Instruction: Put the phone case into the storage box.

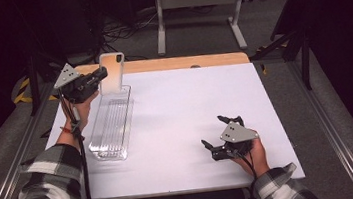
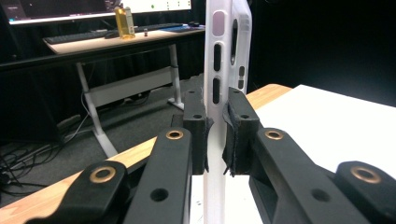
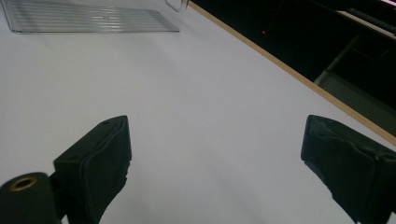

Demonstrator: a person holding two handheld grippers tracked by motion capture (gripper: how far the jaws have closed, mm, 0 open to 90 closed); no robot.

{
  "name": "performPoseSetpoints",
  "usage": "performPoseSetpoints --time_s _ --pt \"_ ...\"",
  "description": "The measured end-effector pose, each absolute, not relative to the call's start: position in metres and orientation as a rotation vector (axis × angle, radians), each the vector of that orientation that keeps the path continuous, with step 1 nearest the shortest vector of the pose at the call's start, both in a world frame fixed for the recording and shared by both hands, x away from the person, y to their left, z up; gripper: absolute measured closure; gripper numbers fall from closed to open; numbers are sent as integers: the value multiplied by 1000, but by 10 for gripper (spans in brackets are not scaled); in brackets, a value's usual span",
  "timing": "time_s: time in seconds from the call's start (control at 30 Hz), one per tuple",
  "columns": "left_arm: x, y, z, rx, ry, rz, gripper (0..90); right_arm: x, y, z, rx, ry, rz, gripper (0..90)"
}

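Holding the phone case (image 1: 112, 72) upright at the clear tray's (image 1: 111, 124) far end.
On the bench (image 1: 191, 113), your left tool (image 1: 103, 76) pinches the case; lower it into the tray next. Your right tool (image 1: 216, 134) rests spread, well apart from the tray.
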State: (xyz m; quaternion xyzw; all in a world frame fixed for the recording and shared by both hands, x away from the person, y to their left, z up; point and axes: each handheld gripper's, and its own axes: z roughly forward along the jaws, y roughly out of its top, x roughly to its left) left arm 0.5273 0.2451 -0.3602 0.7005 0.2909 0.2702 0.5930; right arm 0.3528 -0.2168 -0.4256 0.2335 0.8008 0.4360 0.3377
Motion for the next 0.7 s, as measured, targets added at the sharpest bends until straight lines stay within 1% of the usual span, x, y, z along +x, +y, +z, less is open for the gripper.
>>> performPoseSetpoints --time_s 0.37,0.7 --pt "546 241 -372 1654 678 586 815 354 -218 -427 619 2085 1130 97" --pt "560 238 -388 1703 680 546 815 347 -225 -431 648 2076 1099 105"
